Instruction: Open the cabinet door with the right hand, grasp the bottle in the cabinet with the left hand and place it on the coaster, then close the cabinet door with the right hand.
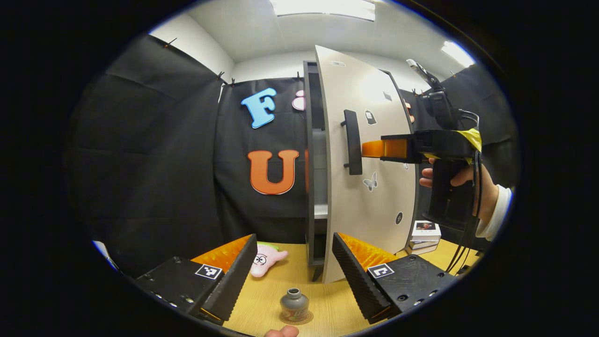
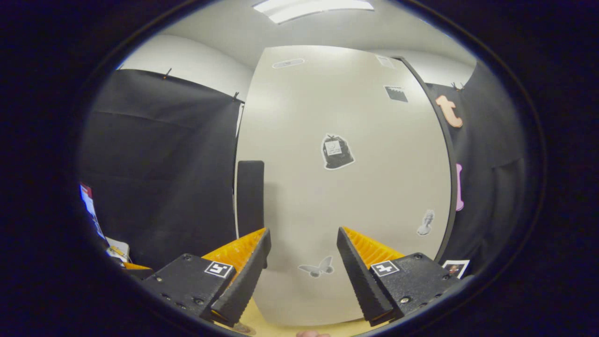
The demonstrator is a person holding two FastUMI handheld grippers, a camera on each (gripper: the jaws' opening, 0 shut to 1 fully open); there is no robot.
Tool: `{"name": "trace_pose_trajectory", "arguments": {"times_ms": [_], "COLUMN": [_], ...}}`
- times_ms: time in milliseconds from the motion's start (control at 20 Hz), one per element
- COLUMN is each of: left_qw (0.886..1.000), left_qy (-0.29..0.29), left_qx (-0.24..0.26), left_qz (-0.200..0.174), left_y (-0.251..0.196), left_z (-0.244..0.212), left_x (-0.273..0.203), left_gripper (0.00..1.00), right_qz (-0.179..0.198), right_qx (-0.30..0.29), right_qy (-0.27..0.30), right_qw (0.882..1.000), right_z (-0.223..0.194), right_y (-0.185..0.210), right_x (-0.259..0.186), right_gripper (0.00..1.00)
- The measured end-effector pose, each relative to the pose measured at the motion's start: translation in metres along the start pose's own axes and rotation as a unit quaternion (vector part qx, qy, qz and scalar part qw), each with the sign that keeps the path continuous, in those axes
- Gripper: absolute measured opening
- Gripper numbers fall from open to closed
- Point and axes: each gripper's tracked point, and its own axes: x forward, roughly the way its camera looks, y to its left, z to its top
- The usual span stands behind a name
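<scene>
A small bottle [image 1: 294,304] with a grey cap stands upright on a round coaster [image 1: 307,320] on the wooden table, just below my open left gripper [image 1: 292,276], which holds nothing. The dark cabinet [image 1: 310,164] has its white door [image 1: 374,206] standing partly open, edge towards me. In the left gripper view a hand holds my right gripper [image 1: 368,149], orange fingers level with the black door handle [image 1: 352,142] and just right of it. In the right gripper view the door [image 2: 346,196] is close ahead, its handle [image 2: 250,196] up and left of my open right gripper [image 2: 303,262].
A pink plush toy [image 1: 265,259] lies on the table [image 1: 262,299] left of the cabinet's foot. A small stack of books [image 1: 425,235] sits to the right behind the door. Black cloth walls close in the back and left.
</scene>
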Motion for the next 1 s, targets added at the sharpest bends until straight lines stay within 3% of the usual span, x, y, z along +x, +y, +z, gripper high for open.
{"name": "trace_pose_trajectory", "arguments": {"times_ms": [350, 500, 750, 1000], "left_qw": [1.0, 1.0, 0.999, 0.998], "left_qy": [0.003, -0.018, -0.023, -0.034], "left_qx": [-0.018, -0.024, -0.025, -0.021], "left_qz": [0.002, 0.0, -0.023, -0.047], "left_y": [0.002, -0.007, -0.031, -0.06], "left_z": [-0.004, 0.006, 0.011, 0.014], "left_x": [0.007, 0.006, 0.014, 0.008], "left_gripper": [0.97, 0.96, 0.95, 0.95], "right_qz": [-0.034, -0.053, -0.12, -0.209], "right_qx": [0.007, 0.003, -0.008, -0.001], "right_qy": [-0.029, -0.048, -0.021, 0.004], "right_qw": [0.999, 0.997, 0.993, 0.978], "right_z": [0.008, 0.006, -0.03, -0.064], "right_y": [-0.02, -0.032, -0.083, -0.142], "right_x": [-0.015, -0.051, -0.134, -0.209], "right_gripper": [0.89, 0.92, 0.89, 0.92]}}
